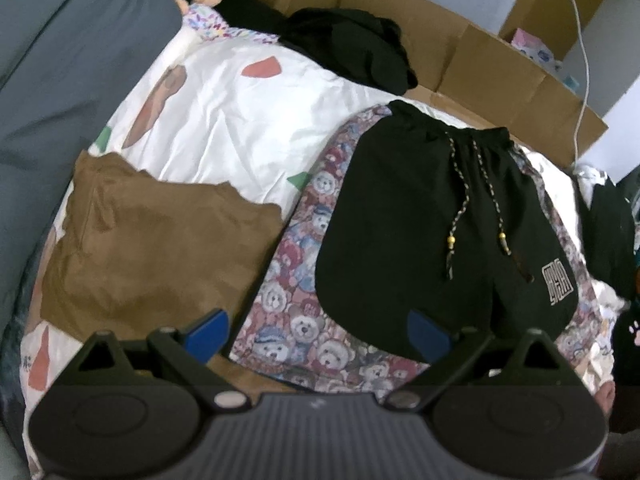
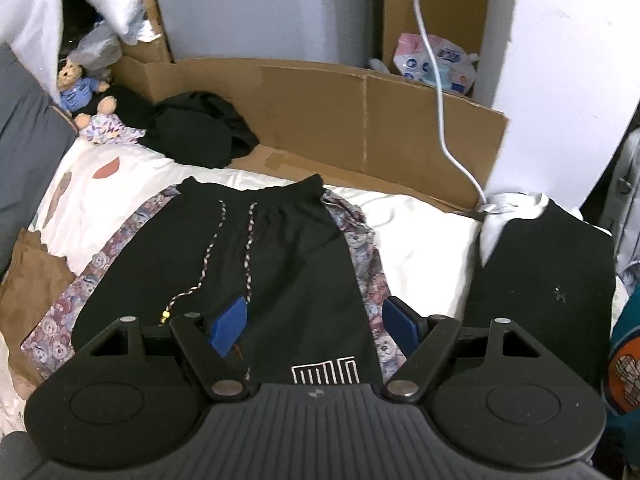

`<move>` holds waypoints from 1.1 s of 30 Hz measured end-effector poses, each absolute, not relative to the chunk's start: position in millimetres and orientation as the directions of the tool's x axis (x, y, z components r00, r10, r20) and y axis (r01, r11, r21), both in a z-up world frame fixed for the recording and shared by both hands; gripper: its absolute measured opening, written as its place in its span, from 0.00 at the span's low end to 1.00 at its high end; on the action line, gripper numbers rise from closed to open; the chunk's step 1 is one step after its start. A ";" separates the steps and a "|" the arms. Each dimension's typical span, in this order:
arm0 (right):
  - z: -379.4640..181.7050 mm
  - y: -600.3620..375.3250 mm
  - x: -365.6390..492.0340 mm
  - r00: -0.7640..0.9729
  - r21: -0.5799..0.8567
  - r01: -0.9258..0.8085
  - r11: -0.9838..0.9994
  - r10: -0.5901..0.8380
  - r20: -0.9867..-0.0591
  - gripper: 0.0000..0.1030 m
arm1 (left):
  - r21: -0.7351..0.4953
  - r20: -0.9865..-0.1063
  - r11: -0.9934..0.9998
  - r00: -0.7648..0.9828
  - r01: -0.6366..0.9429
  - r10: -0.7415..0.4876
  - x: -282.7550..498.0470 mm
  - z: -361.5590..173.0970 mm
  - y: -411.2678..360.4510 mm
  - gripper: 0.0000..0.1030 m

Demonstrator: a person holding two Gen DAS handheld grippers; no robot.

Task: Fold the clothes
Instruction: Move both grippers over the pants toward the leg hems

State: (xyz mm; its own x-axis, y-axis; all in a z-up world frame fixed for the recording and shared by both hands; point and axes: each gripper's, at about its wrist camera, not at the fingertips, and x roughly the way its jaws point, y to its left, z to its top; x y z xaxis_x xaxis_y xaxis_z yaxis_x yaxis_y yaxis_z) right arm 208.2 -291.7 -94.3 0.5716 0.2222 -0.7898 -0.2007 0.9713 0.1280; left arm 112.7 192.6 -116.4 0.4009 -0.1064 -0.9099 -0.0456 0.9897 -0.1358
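Observation:
Black shorts (image 1: 432, 232) (image 2: 256, 260) with a braided drawstring and a white logo lie flat on a teddy-bear print cloth (image 1: 296, 264) (image 2: 104, 264) on the bed. My left gripper (image 1: 318, 338) hovers open above the shorts' near left hem, nothing between its blue pads. In the right wrist view, my right gripper (image 2: 314, 326) stands open over the shorts' near right leg, above the logo, also holding nothing. A folded black garment (image 2: 548, 280) lies to the right of the shorts. A brown folded cloth (image 1: 152, 248) (image 2: 32, 280) lies to their left.
White bedding (image 1: 248, 120) (image 2: 416, 240) covers the bed. A crumpled black garment (image 1: 356, 48) (image 2: 200, 132) sits at the far edge by cardboard sheets (image 1: 500, 68) (image 2: 360, 120). A teddy bear (image 2: 80, 84) and a grey pillow (image 1: 68, 60) lie far left. A white cable (image 2: 440, 92) hangs at right.

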 end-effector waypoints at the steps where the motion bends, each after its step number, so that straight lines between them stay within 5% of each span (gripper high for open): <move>1: -96.0 -289.4 207.0 0.569 0.134 -0.202 0.970 0.227 -0.790 0.77 | -0.139 -0.910 0.989 0.401 -0.058 -0.104 109.9 -118.1 196.2 0.94; 14: -122.6 -281.1 194.1 0.531 0.147 -0.207 0.967 0.238 -0.813 0.77 | -0.161 -0.910 0.979 0.403 -0.128 -0.097 87.6 -140.1 220.5 0.86; 21: -144.1 -274.3 193.7 0.495 0.151 -0.221 0.963 0.244 -0.834 0.77 | -0.189 -0.919 0.974 0.371 -0.124 -0.131 90.3 -165.5 226.4 0.73; 33: -158.7 -279.7 200.6 0.465 0.127 -0.236 0.963 0.227 -0.856 0.77 | -0.145 -0.939 0.976 0.333 -0.162 -0.084 96.0 -216.4 238.9 0.73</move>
